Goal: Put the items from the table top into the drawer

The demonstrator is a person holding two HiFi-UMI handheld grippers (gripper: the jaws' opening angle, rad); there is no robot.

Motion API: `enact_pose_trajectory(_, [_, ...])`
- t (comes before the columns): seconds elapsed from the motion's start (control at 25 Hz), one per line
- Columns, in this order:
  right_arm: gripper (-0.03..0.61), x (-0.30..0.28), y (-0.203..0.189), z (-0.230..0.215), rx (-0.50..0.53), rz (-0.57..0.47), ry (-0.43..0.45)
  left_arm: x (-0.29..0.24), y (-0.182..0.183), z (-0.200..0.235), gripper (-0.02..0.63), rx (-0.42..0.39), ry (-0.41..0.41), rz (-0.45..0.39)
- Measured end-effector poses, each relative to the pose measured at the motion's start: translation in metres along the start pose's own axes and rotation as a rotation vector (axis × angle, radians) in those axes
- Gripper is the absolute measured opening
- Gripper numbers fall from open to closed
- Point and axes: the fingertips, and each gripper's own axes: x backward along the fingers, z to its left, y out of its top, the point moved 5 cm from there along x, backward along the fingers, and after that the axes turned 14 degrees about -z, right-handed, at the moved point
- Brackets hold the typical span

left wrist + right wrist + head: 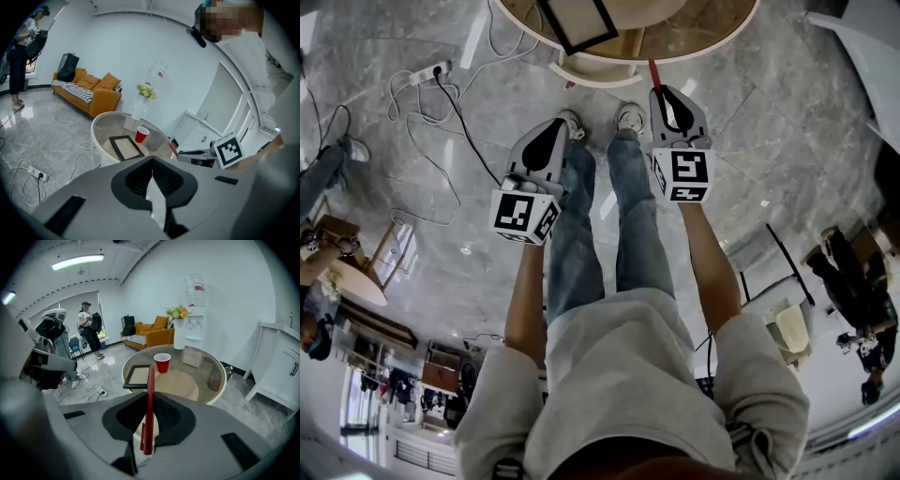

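My right gripper (150, 401) pinches the red pen (150, 378), left gripper (152, 164) closed and empty; next I'd carry it to the cabinet (276, 366) at 3 o'clock.

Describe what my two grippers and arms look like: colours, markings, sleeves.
Both the left gripper and right gripper are grey wedge-shaped shells with black ribbed pads. Each carries a white cube with black square markers. No cables show. The arms are bare below short light-grey sleeves.
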Motion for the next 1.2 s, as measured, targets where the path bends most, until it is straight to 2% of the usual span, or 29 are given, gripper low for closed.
enact_pose_trajectory(0.32, [0.066,0.004,-0.026,0.026,0.016,0.066,0.056,0.007,-0.009,0.011,0.015,0.019,0.017,0.002])
enact_pose_trajectory(0.76, [0.066,-0.025,-0.065,0.061,0.064,0.148,0.141,0.025,-0.024,0.04,0.015,0.042,0.068,-0.001])
enact_pose_trajectory(1.2, [0.066,-0.054,-0.069,0.092,0.131,0.174,0.218,0.049,-0.031,0.071,0.015,0.086,0.14,-0.024])
